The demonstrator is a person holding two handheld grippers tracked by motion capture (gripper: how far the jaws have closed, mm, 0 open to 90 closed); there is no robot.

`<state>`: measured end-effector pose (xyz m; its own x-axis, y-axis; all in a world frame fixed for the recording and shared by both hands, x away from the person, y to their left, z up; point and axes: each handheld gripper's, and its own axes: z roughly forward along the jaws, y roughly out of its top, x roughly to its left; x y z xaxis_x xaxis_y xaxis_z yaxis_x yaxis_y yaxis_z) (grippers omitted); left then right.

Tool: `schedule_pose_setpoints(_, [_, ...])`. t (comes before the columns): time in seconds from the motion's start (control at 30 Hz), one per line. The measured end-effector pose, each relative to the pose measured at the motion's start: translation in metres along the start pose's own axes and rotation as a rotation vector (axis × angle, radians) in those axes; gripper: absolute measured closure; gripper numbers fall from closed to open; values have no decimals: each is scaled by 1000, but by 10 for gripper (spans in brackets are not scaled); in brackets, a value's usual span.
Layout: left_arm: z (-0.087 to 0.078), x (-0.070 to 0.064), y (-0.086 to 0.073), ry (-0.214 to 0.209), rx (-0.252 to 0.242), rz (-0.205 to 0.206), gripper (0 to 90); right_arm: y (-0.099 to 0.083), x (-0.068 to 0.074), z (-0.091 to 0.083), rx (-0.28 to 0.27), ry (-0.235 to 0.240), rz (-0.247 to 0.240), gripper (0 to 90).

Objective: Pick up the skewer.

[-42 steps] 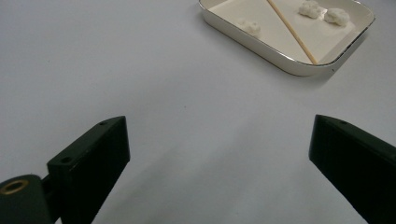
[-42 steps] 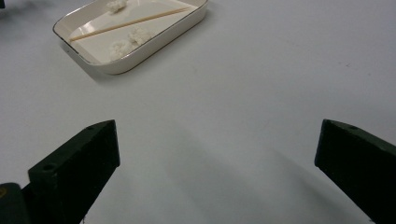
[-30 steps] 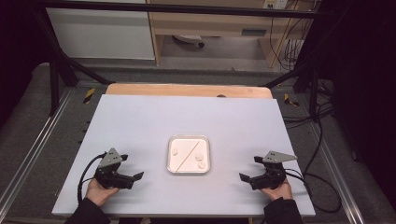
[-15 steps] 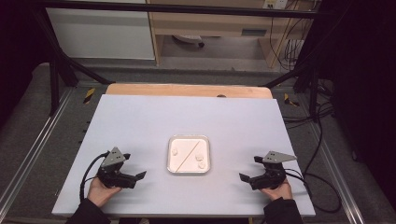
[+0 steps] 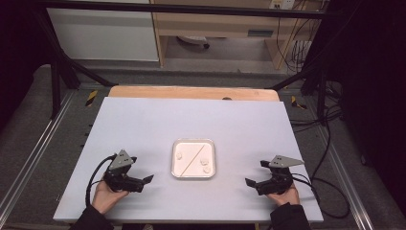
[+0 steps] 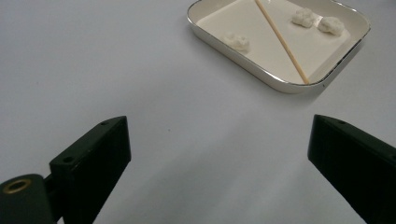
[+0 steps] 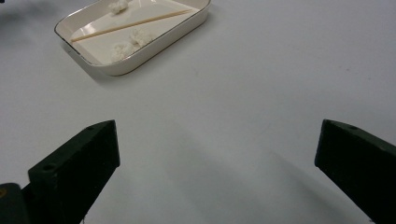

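- The tray (image 5: 193, 158) is a small white dish with rounded corners and a shiny rim, and it sits near the middle of my table (image 5: 143, 124), towards my side of it, between my two grippers.
- A thin wooden stick (image 5: 194, 157) lies slantwise across the tray floor from one corner to the opposite one.
- Three small white lumps lie in the tray: one lump (image 5: 179, 155) alone on the left of the stick in the high view, and two lumps (image 5: 205, 165) close together on the right of it.
- In my left gripper view the tray (image 6: 280, 84) is ahead and to the right, with the stick (image 6: 282, 39) running down it; the lone lump (image 6: 236, 42) is on the near side.
- In my right gripper view the tray (image 7: 154, 46) is ahead and to the left, and the pair of lumps (image 7: 130, 43) lies nearest to me.
- My left gripper (image 5: 143, 179) rests low over the table to the left of the tray, well apart from it; its jaws are spread wide and hold nothing.
- My right gripper (image 5: 253, 179) sits to the right of the tray, also apart from it, jaws spread wide with bare table between them.
- Both point inward, towards the tray.
- My hands (image 5: 107, 195) grip the handles at the near edge of the table.
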<state>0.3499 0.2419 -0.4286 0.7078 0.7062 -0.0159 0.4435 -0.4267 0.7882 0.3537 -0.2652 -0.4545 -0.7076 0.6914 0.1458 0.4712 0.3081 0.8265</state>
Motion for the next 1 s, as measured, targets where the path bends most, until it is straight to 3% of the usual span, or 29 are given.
schedule_pose_setpoints(0.57, [6,-13,22,-1,20,-4,58,0,0,0,7,-4,-6,6])
schedule_pose_setpoints(1.0, [24,-27,46,-6,47,8,58,0,1,0,9,-3,-7,6])
